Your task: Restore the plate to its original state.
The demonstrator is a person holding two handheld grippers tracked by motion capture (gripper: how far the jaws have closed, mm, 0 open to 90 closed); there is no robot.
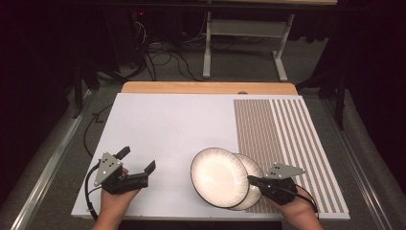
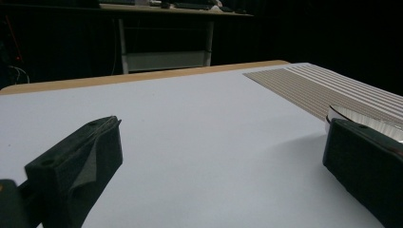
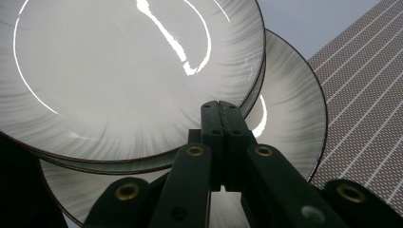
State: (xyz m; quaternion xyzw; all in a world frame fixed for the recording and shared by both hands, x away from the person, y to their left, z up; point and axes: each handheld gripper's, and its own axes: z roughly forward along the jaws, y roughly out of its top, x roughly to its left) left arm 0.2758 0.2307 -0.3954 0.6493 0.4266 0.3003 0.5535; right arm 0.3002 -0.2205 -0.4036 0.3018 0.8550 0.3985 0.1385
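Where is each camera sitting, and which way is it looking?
High view: above the person's side, looking forward and down on the white table; both hands, left gripper and right gripper show.
Left gripper view: rides the left gripper, looking low across the table between wide-open jaws.
Right gripper view: rides the right gripper, jaws together, facing the two plates.
Shared: top plate, lower plate, striped mat.

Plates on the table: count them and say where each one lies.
2. The upper white round plate with a dark rim lies overlapping the lower white plate, which reaches onto the striped mat. Another could be hidden beneath them.
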